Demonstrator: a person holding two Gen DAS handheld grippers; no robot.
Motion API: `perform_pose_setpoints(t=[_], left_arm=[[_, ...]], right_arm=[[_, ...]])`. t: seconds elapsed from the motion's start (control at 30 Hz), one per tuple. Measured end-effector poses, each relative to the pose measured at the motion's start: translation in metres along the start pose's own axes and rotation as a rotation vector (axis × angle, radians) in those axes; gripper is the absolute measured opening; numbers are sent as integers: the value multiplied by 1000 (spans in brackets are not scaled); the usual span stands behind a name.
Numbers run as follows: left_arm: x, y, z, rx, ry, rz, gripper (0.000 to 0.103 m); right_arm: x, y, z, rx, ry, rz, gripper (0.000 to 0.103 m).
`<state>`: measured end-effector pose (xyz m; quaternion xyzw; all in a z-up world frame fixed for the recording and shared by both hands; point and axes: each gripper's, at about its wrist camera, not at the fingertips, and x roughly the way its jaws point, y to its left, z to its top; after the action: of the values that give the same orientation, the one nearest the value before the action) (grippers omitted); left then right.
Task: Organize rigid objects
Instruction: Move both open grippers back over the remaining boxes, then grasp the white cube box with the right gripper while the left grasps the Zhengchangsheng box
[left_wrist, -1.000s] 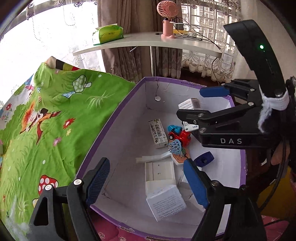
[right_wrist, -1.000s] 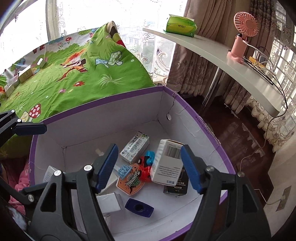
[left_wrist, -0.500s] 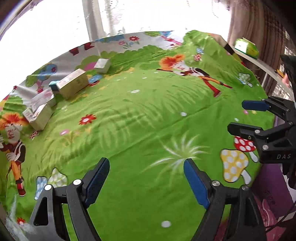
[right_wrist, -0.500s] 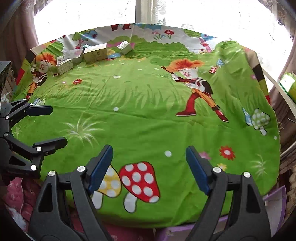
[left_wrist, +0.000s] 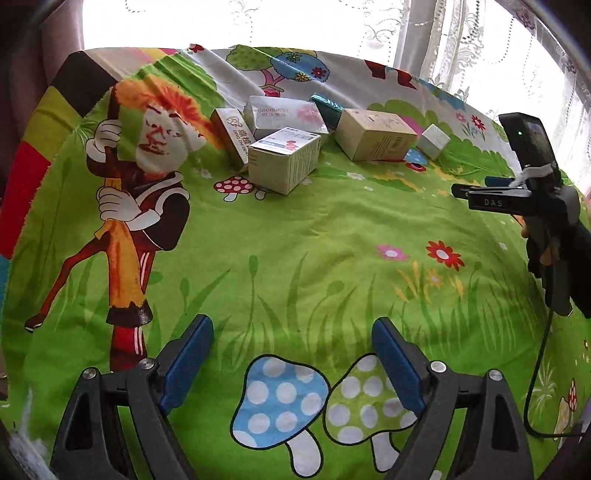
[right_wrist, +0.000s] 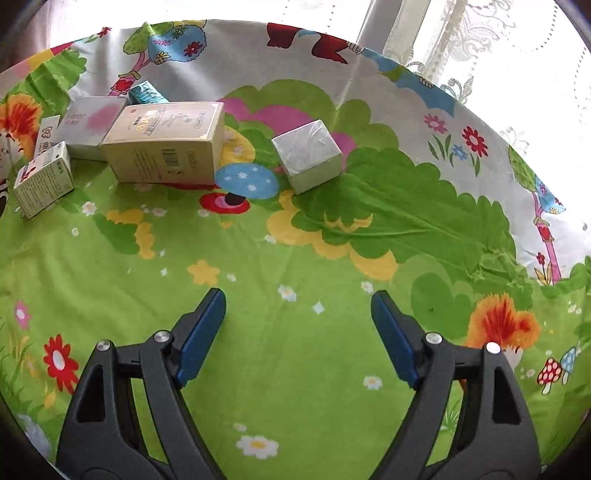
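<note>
With the left gripper (left_wrist: 291, 363) opening and the right gripper (right_wrist: 297, 332) spread, both empty, the boxes (right_wrist: 166, 144) clustered near the bedsheet's (left_wrist: 314, 258) far edge are best approached squarely, one apiece.

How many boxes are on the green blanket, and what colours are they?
Cream boxes: 2 (big, small)
White or silver boxes: 3 (cube, pink-print, narrow)
Teal boxes: 1
Total: 6

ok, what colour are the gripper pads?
Blue, on black frames. Clearest in the right wrist view, on the right gripper pads.
</note>
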<state>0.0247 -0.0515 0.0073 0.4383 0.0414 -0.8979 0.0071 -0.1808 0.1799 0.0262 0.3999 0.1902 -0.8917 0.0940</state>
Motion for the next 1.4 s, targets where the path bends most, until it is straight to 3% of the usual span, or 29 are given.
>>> perform_pose_setpoints(t=[0.13, 0.3, 0.33, 0.37, 0.57, 0.77, 0.87, 0.93, 0.97, 1.0, 1.07, 1.23, 1.4], left_arm=[[7, -11, 0, 58, 37, 15, 102], [8, -14, 1, 75, 51, 18, 103], [8, -15, 1, 76, 53, 19, 103], [8, -15, 1, 78, 56, 17, 103], [22, -13, 22, 131, 84, -1, 103], [56, -10, 93, 160, 1, 134, 103], [79, -10, 127, 190, -19, 194, 103], [91, -10, 135, 207, 4, 154, 97], [93, -10, 133, 206, 34, 126, 66], [88, -10, 128, 187, 49, 80, 43], [61, -11, 108, 149, 33, -10, 41], [-1, -24, 37, 195, 65, -60, 41], [-13, -26, 2, 231, 43, -47, 44]], right_arm=[[44, -13, 45, -7, -10, 8, 83], [65, -13, 68, -71, -29, 46, 82], [62, -15, 66, -68, -34, 83, 55], [58, -18, 61, -59, -33, 115, 52], [-21, -5, -13, -68, -5, 239, 52], [-95, 18, -102, -20, 16, 360, 53], [-114, 39, -124, 4, -15, 358, 54], [-119, 47, -127, 2, -25, 348, 54], [-119, 49, -128, 8, -31, 346, 54], [-119, 52, -128, 7, -34, 336, 54], [-117, 55, -128, 4, -34, 322, 54], [-120, 55, -132, 4, -33, 335, 54], [-121, 58, -133, 5, -37, 329, 54]])
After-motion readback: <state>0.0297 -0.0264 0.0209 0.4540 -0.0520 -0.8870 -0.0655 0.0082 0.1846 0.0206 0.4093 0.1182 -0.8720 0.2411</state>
